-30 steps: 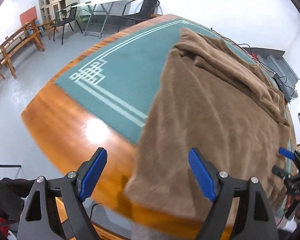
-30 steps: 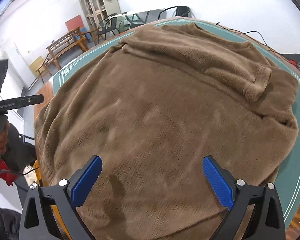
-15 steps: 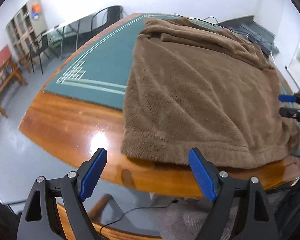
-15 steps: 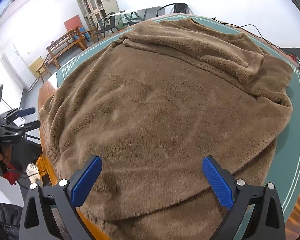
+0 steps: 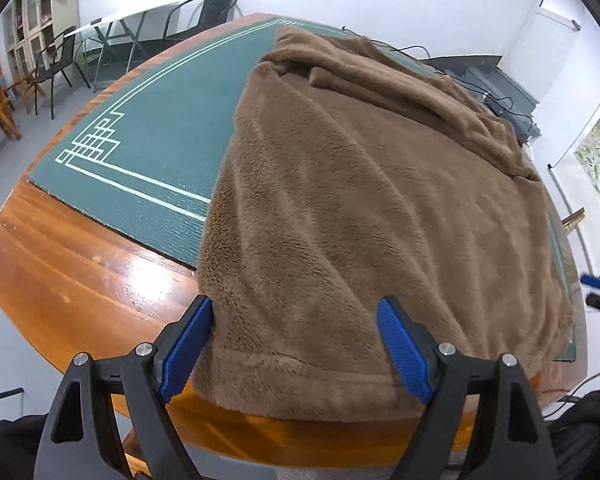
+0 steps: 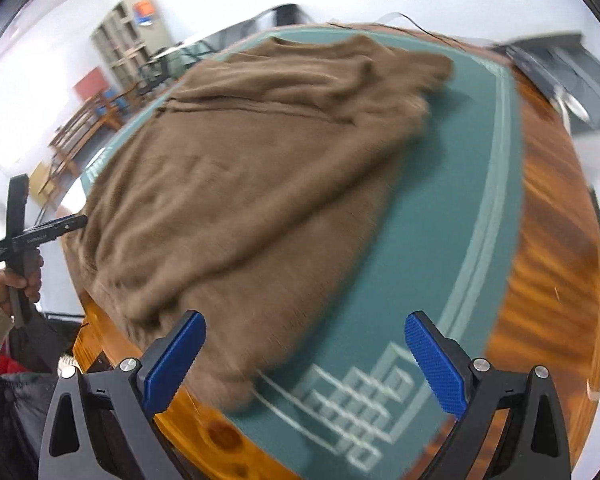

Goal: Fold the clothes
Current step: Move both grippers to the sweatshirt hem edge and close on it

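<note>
A brown fleece garment (image 5: 360,208) lies spread flat on the green mat (image 5: 160,140) of a wooden table (image 5: 80,272), its sleeve folded across the far end. My left gripper (image 5: 296,350) is open, low over the near hem at the garment's left corner, one pad at the cloth's edge. In the blurred right wrist view the garment (image 6: 240,184) fills the left half. My right gripper (image 6: 304,364) hangs open over its near right corner and the mat's line pattern (image 6: 352,400), with nothing gripped. The right gripper (image 5: 598,292) also shows at the far right edge.
A hand (image 6: 20,280) holds the left tool beyond the table's near left edge. Black chairs (image 5: 60,68), a glass table and shelves stand at the back left. Cables and dark equipment (image 5: 500,92) sit past the table's far right end.
My left gripper has dropped closer to the garment's near left hem corner. My right gripper has swung right, from over the garment's middle to its right edge, bringing the mat's corner pattern into view.
</note>
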The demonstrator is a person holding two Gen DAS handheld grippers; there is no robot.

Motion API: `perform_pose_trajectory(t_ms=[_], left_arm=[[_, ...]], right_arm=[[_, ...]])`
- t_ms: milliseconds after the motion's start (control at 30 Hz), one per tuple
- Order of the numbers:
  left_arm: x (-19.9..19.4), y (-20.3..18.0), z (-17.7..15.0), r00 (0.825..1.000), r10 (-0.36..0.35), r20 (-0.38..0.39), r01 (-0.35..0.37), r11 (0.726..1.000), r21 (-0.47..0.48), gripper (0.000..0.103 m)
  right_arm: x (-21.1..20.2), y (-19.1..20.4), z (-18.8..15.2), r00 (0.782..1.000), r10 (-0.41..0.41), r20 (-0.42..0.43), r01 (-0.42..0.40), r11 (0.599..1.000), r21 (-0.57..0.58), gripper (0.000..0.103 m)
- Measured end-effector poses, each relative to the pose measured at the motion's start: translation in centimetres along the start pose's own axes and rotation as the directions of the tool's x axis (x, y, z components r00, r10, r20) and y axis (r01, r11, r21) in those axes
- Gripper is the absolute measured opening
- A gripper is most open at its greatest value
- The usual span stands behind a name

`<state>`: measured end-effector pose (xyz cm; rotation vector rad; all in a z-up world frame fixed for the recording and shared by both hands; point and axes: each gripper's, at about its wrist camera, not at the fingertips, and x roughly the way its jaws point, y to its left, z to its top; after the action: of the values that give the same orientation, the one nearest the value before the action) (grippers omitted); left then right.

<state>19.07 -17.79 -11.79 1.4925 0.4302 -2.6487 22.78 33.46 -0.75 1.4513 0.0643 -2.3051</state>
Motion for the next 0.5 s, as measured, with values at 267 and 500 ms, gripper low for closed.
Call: perform_pose_trajectory(t_ms=[267, 500], left_arm=[[1.2, -0.6, -0.3, 0.997, 0.07, -0.011, -0.07, 0.997, 0.018, 0.087], [1.1, -0.6, -0.3, 0.995, 0.099, -0.002, -0.099, 0.994, -0.05, 0.088]], right_arm=[[2.4, 3.9, -1.0, 0.997, 0.073, -0.041, -0.075, 0.995, -0.067, 0.1], [4.9, 6.0, -0.6, 0.992, 0.008, -0.125, -0.027, 0.988, -0.155, 0.075]])
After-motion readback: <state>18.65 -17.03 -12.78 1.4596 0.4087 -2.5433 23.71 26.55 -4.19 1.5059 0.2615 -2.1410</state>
